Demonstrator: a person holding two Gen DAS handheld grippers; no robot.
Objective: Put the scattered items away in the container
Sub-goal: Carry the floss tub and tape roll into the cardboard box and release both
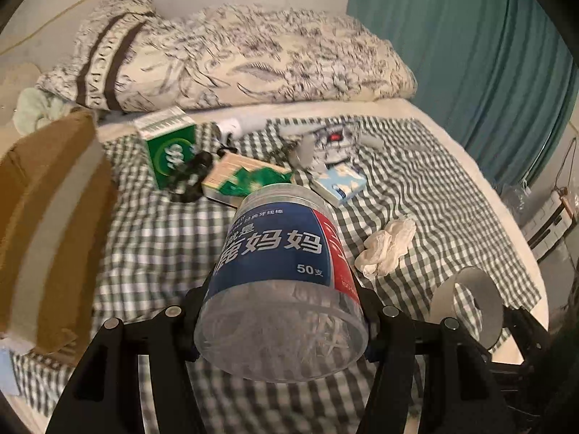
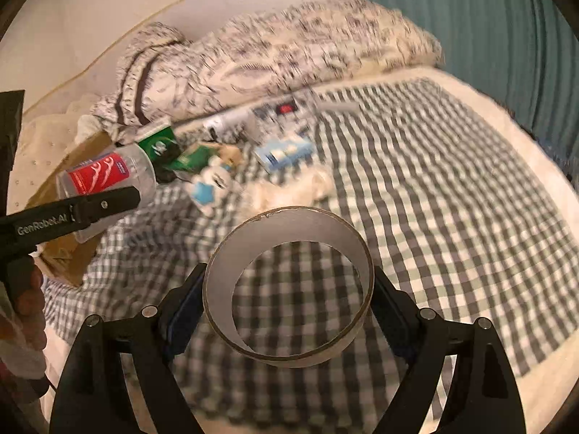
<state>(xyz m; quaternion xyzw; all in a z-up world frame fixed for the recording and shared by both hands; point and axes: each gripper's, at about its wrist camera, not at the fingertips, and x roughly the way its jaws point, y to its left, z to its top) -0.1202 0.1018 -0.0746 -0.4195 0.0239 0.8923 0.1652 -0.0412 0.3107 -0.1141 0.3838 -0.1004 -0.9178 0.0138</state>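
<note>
Your left gripper (image 1: pixel 282 320) is clamped on a clear plastic jar (image 1: pixel 280 285) with a blue and red label, tilted with its closed end toward the lens and dental floss picks loose inside, held above the gingham cloth (image 1: pixel 434 195) that covers the bed. Your right gripper (image 2: pixel 287 302) pinches a tape roll (image 2: pixel 289 285) by its outer rim, the open hole facing the camera so the checks show through it. In the left wrist view that roll (image 1: pixel 466 311) sits at 4 o'clock from the jar; in the right wrist view the jar (image 2: pixel 106 179) hangs at 10 o'clock, over the cardboard box (image 2: pixel 61 253).

The cardboard box (image 1: pixel 54 217) fills the 9 o'clock edge of the left wrist view, its flaps open. Beyond the jar, at 11 to 12 o'clock, the loose items lie in a cluster: a green carton (image 1: pixel 170 144) standing on end, a black clip (image 1: pixel 193 175) touching its base, a flat green and tan packet (image 1: pixel 246 177) just beside that, and a pale blue tissue pack (image 1: pixel 340 181) at 1 o'clock. A white power strip (image 1: pixel 333 137) with a red switch lies farther back. A crumpled white tissue (image 1: pixel 387 246) rests on the cloth at 3 o'clock, apart from the rest. A patterned quilt (image 1: pixel 235 58) is heaped along the far side, a teal curtain (image 1: pixel 470 54) at 2 o'clock.
</note>
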